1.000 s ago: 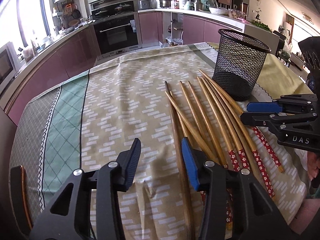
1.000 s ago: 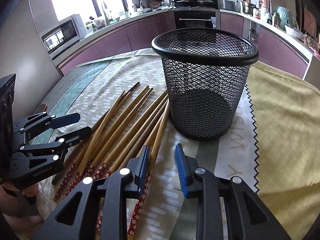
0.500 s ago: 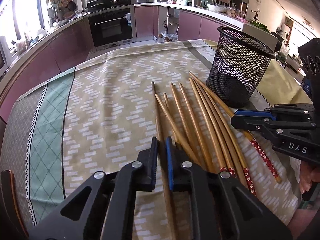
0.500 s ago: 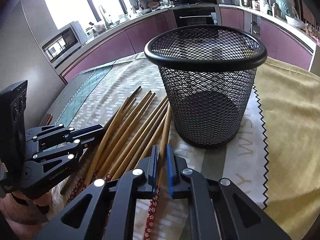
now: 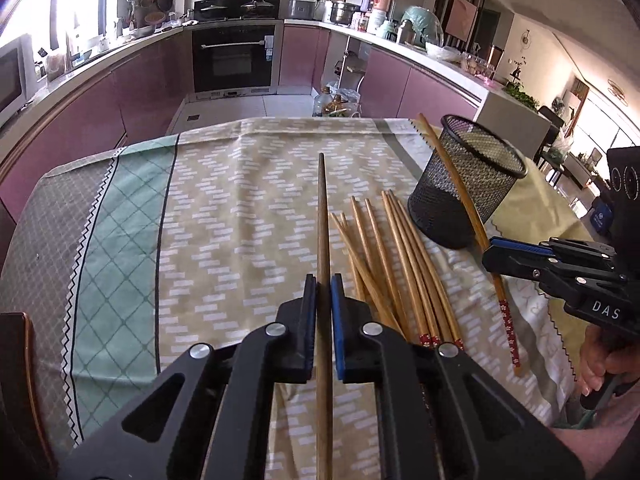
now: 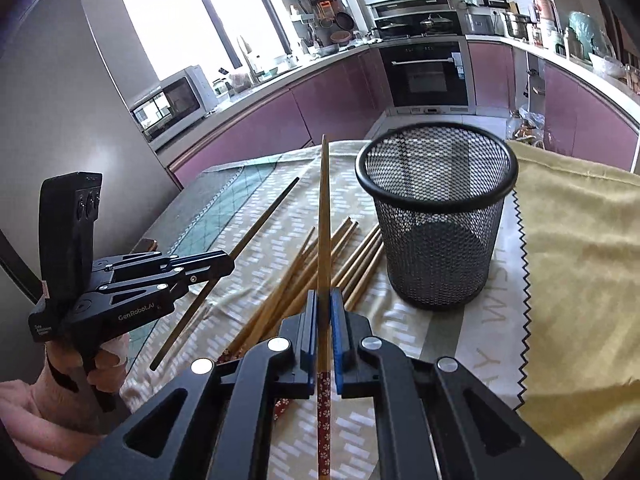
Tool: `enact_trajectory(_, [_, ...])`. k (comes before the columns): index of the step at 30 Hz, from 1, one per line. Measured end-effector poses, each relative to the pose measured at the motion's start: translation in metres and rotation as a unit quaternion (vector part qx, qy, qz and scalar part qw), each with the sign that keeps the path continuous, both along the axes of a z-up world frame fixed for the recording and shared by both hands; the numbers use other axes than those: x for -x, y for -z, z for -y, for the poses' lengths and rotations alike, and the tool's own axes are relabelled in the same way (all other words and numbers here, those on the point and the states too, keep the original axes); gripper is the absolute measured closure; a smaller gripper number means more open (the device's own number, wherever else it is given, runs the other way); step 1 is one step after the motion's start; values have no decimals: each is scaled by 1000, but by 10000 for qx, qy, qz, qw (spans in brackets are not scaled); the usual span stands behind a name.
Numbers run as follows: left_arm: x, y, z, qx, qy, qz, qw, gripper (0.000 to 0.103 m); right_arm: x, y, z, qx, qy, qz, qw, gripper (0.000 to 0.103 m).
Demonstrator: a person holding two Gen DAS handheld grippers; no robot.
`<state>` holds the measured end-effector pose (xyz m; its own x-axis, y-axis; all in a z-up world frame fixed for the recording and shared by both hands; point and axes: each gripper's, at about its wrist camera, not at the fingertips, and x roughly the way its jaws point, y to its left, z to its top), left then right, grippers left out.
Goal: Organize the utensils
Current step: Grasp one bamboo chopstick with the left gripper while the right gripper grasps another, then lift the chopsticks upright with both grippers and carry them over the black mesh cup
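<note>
Currently the left gripper (image 5: 323, 294) has its jaws clamped on a dark brown wooden chopstick (image 5: 321, 216), lifted off the patterned tablecloth (image 5: 224, 216) on the bench. Held at one narrow point, it could pivot or slip. Right of it, a loose pile of light bamboo chopsticks (image 5: 394, 260) lies beside the black wire-mesh cup (image 6: 436, 220). Further right, the right gripper (image 6: 324, 310) has its jaws pinching a bamboo chopstick with a red floral end (image 6: 324, 220); its long tip could catch the cup's rim and tip it. Both sticks' near ends are cut off, and the pile's count is unclear
</note>
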<state>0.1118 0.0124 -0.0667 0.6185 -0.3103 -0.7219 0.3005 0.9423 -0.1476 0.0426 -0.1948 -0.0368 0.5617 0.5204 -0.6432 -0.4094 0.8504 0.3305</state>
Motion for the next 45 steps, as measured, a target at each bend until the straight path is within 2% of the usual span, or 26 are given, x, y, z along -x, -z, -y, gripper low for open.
enact_trajectory(6, [12,-40,-5,533,199,339,9978,95,6,-32,15,-110,45,441,9990,97])
enact_trajectory(11, [17,-77,4,1002,454,796,9907,95,6,-61,30,-106,160,870,9960,97])
enact_trajectory(14, [16,-94,15,1122,550,1098,9861,95,4,-77,38,-66,199,1109,9936,97])
enact_trajectory(22, [-9,-120,53,1409,572,1559,9760,95,-1,-116,56,-96,309,1622,9862,97])
enact_trajectory(28, [-31,-136,76,1604,598,1736,9698,95,-16,-128,72,-141,468,1784,9827,97])
enact_trajectory(34, [-42,-140,91,1643,674,1785,9678,95,-33,-121,79,-132,521,1718,9837,97])
enact_trajectory(39, [-48,-137,97,1603,667,1815,9679,95,-49,-106,78,-113,526,1465,9877,97])
enact_trajectory(45, [-54,-106,117,888,939,1299,9831,95,-64,-82,70,89,409,924,9948,97])
